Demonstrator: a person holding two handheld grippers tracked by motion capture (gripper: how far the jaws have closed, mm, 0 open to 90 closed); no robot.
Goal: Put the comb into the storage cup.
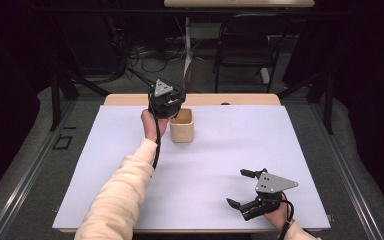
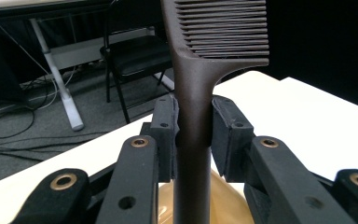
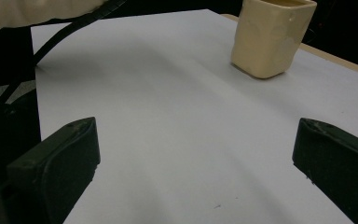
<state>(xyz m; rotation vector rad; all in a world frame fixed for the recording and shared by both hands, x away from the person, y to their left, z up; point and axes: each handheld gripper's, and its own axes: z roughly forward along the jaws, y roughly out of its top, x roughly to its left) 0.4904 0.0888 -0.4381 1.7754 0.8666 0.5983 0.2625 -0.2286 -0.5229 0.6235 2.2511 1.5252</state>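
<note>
Room aplenty on the white sheet [image 1: 220, 165] — bare across its middle and right, with only the cup [image 1: 182, 126] standing toward the far edge, left of centre. Sits well clear of the sheet's left and right borders; a strip of wooden table [image 1: 130, 99] shows beyond the far border. Past that, floor, cables and a chair [image 1: 245, 45].

Left gripper [image 1: 166, 102] up at the far side, over the cup's left rim, held by a hand [image 1: 152, 122] on a cream sleeve [image 1: 120, 195] that crosses the left half of the sheet. Clamped tight on a dark comb [image 2: 193, 116] — pads [image 2: 164, 135] pressing the handle from both sides, as the left gripper view shows. Comb's long axis upright: toothed end pointing up and away above the jaws, handle running down between them toward the cup's tan opening [image 2: 223, 200] below. Cannot tell whether the handle's tip touches the cup.

Right gripper [image 1: 245, 187] low near the sheet's near-right corner, close to the near edge, well apart from the cup. Jaws spread wide, nothing between them but bare sheet; points leftward across the table. Cup [image 3: 270, 37] seen from the right gripper view stands upright far ahead, open sheet [image 3: 177, 130] all the way to it.
</note>
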